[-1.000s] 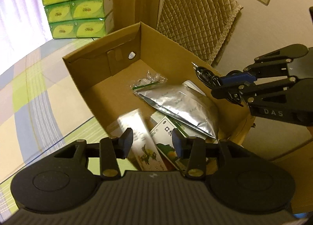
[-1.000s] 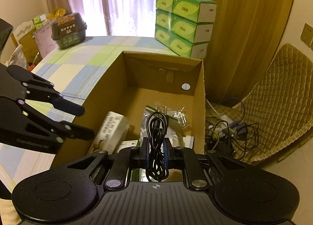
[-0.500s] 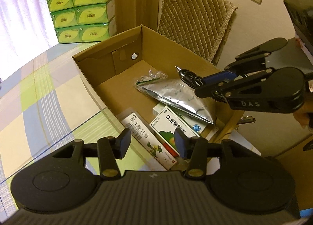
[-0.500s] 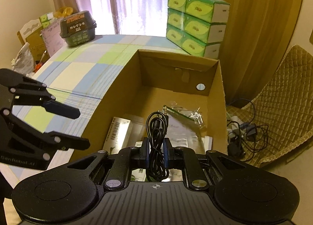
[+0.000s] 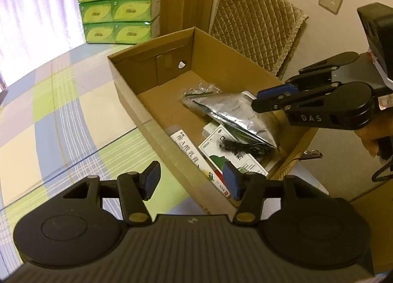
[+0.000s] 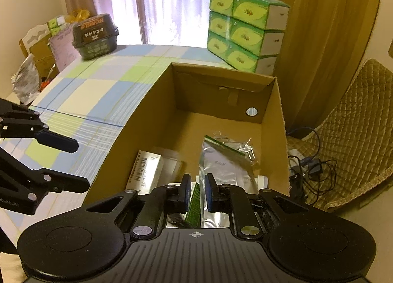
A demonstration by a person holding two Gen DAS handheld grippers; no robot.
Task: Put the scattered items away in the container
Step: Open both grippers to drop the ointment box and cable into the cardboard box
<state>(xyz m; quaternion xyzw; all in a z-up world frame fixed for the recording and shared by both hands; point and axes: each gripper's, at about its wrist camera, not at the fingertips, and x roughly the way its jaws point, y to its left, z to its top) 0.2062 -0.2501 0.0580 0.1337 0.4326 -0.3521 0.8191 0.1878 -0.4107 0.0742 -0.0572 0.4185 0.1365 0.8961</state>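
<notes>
Hovering both grippers over the cardboard box (image 5: 137, 101) with nothing in either one. Our right gripper (image 6: 196, 193) sits above the box's near end, jaws parted by a narrow gap and empty; the black cable (image 5: 245, 148) lies coiled directly under it on the green-and-white medicine box (image 5: 231, 157), beside the silver foil pouch (image 5: 233, 113), so we read that as a drop point chosen over the pile, not the bare far end. Our left gripper (image 5: 191, 179) is spread wide, empty, held outside the box's long wall over the checked worktop (image 5: 49, 116) (likely parked clear so the two don't collide). Also inside: the long white carton (image 5: 194, 157) against the left wall and a small clear bag (image 5: 201, 90) mid-floor. Visible worktop near the box looks bare of loose items, so we judge the tidy nearly or fully done; the tissue stack (image 6: 245, 35) and the dark tub (image 6: 94, 36) look like room stock, not ours.
</notes>
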